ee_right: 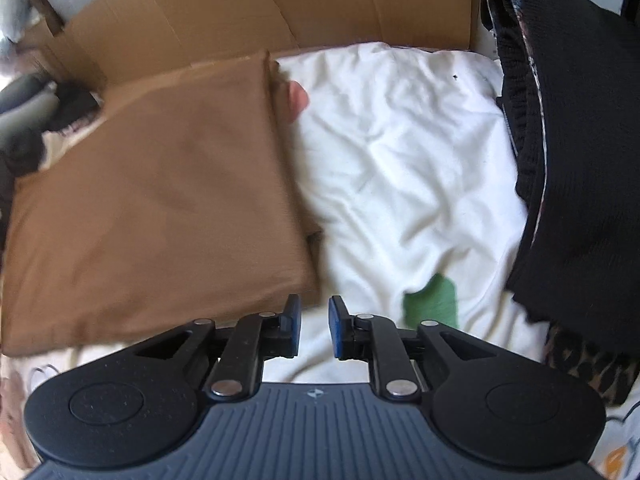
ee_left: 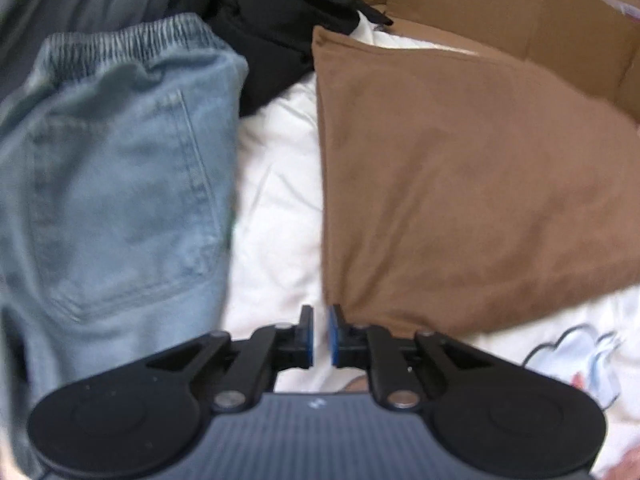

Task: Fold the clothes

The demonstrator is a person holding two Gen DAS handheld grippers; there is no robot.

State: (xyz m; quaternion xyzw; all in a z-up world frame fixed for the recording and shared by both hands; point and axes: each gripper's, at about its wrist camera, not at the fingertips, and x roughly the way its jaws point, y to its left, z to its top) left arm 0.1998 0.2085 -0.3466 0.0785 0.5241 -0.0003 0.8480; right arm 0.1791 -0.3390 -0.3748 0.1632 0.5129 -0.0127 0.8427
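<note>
Brown folded garment [ee_left: 460, 184] is laid on white sheet [ee_left: 276, 184] — left gripper [ee_left: 320, 336] and right gripper [ee_right: 314, 326] are slightly parted, nothing pinched.

Both wrist views steeply down, close

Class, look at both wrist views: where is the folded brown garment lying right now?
The folded brown garment lies flat on the white bedding, right of the jeans in the left wrist view, with the cardboard behind it.
</note>
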